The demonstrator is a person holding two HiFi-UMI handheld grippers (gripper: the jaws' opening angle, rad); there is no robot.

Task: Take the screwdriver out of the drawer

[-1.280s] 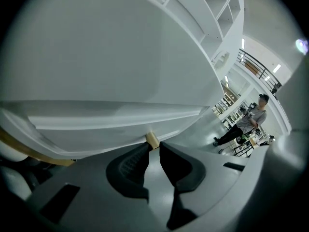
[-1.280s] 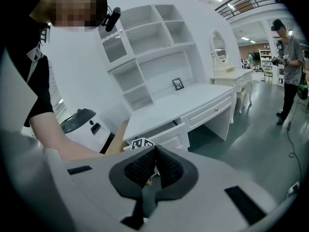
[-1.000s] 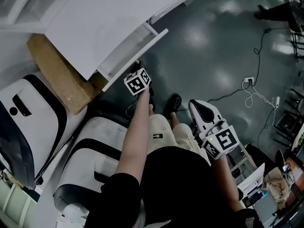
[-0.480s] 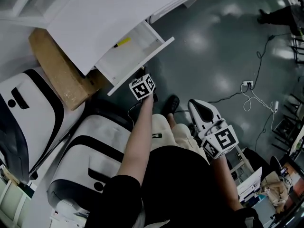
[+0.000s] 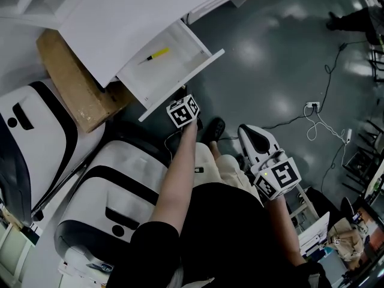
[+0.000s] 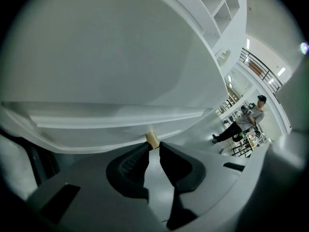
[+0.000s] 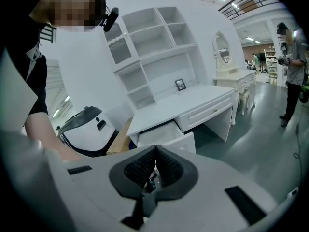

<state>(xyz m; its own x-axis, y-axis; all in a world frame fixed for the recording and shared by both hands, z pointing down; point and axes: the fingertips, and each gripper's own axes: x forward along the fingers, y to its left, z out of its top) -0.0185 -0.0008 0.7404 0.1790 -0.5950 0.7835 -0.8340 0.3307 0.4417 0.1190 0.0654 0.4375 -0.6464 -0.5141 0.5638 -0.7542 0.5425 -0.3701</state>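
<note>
The white drawer [image 5: 186, 81] of the desk stands pulled out, and a yellow-handled screwdriver [image 5: 154, 54] lies on its floor. My left gripper [image 5: 182, 102] is at the drawer's front edge. In the left gripper view its jaws are shut on the small tan knob [image 6: 152, 140] of the drawer front [image 6: 120, 115]. My right gripper [image 5: 276, 179] is held back by the person's right side, well away from the drawer. Its jaws [image 7: 155, 151] meet at the tips with nothing between them. The open drawer [image 7: 161, 133] shows beyond them under the desk top.
A cardboard box [image 5: 72, 83] leans beside the desk. Two white-and-black shells [image 5: 120, 191] [image 5: 24, 143] sit left of the person's legs. Cables and a power strip [image 5: 315, 104] lie on the grey floor. A person [image 7: 292, 62] stands far off.
The drawer has slid further out of the desk with my left gripper at its front. The yellow screwdriver inside has come into view. The right gripper has barely shifted.
</note>
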